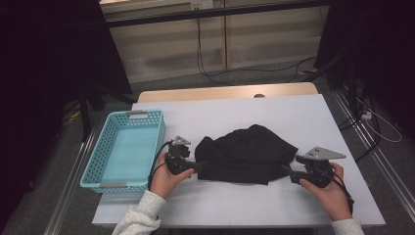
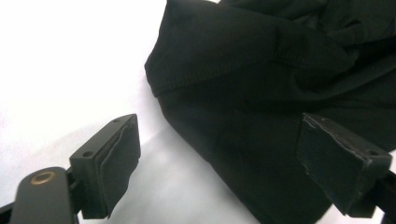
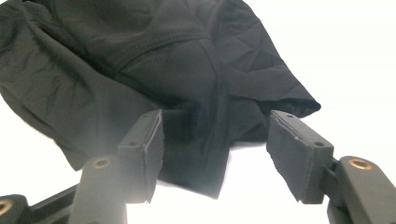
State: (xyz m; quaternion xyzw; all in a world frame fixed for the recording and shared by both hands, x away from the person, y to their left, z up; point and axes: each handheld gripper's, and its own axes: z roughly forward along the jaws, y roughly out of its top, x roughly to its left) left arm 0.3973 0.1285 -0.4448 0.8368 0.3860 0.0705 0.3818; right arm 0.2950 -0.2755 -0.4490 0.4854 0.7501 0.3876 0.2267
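Lying crumpled at the worktop's (image 1: 293, 205) centre, black garment (image 1: 244, 152) flanked by left hand-held gripper (image 2: 219, 163) and right hand-held gripper (image 3: 217, 154), both standing spread at opposite hems, pinching nothing, seemingly for spreading; blue basket (image 1: 93, 166) waiting left.

One black garment (image 1: 247, 152), one blue basket (image 1: 95, 169), two tongs.

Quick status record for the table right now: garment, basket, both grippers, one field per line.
garment: black cloth, crumpled in a heap mid-table
basket: light blue basket, left of the cloth, nothing in it
left gripper: open, jaws at the cloth's left edge, pads not pressing
right gripper: open, jaws at the cloth's right edge
table: white top
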